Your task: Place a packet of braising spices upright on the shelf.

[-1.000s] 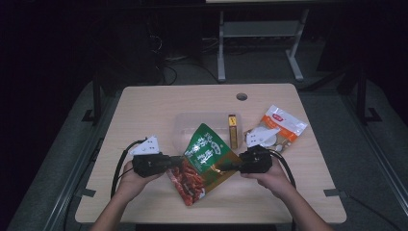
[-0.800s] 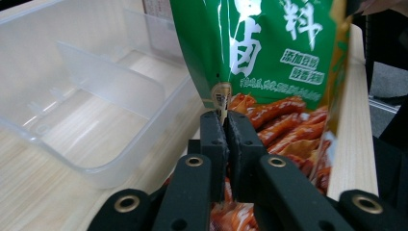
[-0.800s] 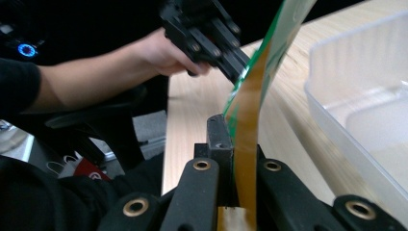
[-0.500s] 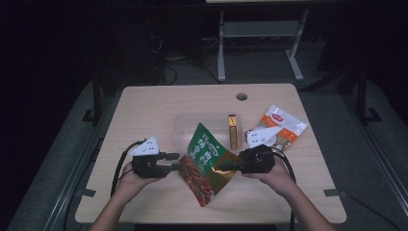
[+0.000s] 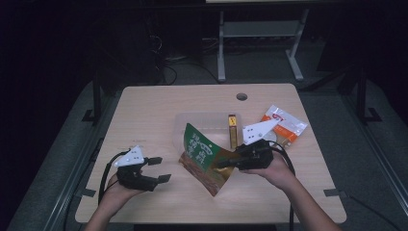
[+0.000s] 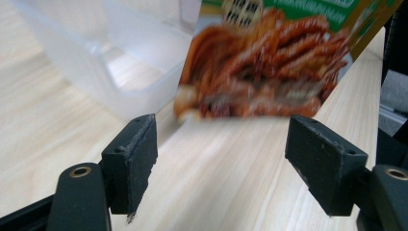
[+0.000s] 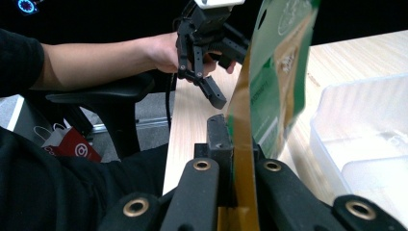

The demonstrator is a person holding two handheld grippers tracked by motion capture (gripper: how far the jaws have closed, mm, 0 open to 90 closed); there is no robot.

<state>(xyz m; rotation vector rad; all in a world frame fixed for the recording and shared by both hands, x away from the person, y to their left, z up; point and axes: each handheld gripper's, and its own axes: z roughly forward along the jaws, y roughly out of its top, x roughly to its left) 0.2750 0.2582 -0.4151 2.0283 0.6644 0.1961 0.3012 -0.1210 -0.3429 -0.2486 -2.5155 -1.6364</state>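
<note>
A glossy green and gold foil snack pouch [image 5: 206,158] hangs lifted above the middle of a pale wood-grain table [image 5: 159,108], tilted so 1 lower corner points toward the near edge. Its front carries white characters on the green band, too small and blurred to read, above a printed photo of reddish-brown strips of food; its edge and back are gold. The right gripper [image 5: 226,162], black with a white 3-cornered plate on top, is clamped on the pouch's right edge; in the right gripper view the gold seam sits pinched between its 2 black jaws. The left gripper [image 5: 161,169], held low near the table's left front, has just been opening; its jaws stand wide apart, released, with nothing between them, and the pouch is well clear of them. Behind the pouch lies a shallow, clear, frosted plastic tray [image 5: 207,122]. A slim gold and brown stick packet [image 5: 233,130] lies just beside the tray. A white and orange plastic packet [image 5: 285,126] lies farther right, its red printing unreadable.
</note>
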